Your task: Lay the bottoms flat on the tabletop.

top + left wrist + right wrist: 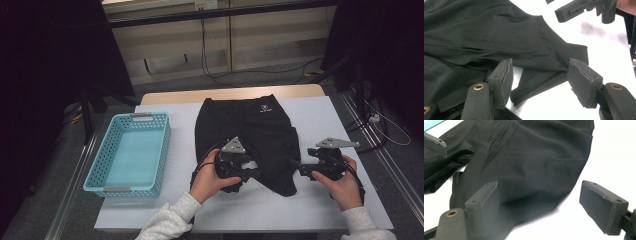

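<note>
1. Shorts [250, 135], black, lie flat mid-frame in the high view on a white table [320, 205]. Waistband w/ small white logo sits at the top, the two leg hems at the bottom nearest the person. Long axis runs top-to-bottom of the frame.
2. Left gripper [252, 173] is at the lower left of the shorts, by the crotch notch betw. the legs. In the left gripper view the jaws stand apart, a leg hem's corner lying in the gap betw. them; pads [505, 80] aren't pressing cloth.
3. Right gripper [296, 166] is at the lower right, just beside the outer edge of the right leg, pointing toward frame left. In the right gripper view its jaws stand wide apart, cloth lying ahead and betw. them, nothing clamped.
4. Key relation: each hem lies just ahead of its own jaws, so I'd guess both hands are equally near. Next grab looks like hems, maybe to fold up toward the waistband.
5. Basket [107, 170], teal, stands at frame left, apart from the shorts, nothing inside.
</note>
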The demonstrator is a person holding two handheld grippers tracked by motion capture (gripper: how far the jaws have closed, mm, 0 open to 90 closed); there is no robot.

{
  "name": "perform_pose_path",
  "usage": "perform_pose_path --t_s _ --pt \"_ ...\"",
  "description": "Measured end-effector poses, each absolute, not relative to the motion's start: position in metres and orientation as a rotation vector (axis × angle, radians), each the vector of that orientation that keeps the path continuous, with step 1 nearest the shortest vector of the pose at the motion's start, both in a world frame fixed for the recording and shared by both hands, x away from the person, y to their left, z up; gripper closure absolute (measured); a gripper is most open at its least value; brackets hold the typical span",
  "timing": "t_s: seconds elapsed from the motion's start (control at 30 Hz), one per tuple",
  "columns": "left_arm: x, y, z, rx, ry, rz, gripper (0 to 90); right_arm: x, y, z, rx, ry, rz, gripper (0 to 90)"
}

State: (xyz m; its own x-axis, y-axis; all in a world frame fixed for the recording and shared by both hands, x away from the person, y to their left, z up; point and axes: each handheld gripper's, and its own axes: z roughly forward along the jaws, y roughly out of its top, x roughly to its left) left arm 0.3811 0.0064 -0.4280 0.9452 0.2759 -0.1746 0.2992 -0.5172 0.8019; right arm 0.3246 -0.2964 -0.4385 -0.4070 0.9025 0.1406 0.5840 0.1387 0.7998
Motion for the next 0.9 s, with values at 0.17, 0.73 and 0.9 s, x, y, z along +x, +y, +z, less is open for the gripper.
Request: perform_pose_path --t_s 0.17,0.73,0.9 --pt "0.374 0.000 -0.431 2.170 0.389 -0.012 41.9 0.321 -0.296 -0.439 1.433 2.050 1.163 16.4" --pt "0.365 -0.021 -0.452 2.286 0.297 0.027 48.4 0.303 -0.292 -0.438 1.408 2.064 1.119 18.2" --pt "0.361 -0.026 -0.457 2.292 0.297 0.013 53.9 0.304 -0.288 -0.442 1.397 2.089 1.113 19.9"
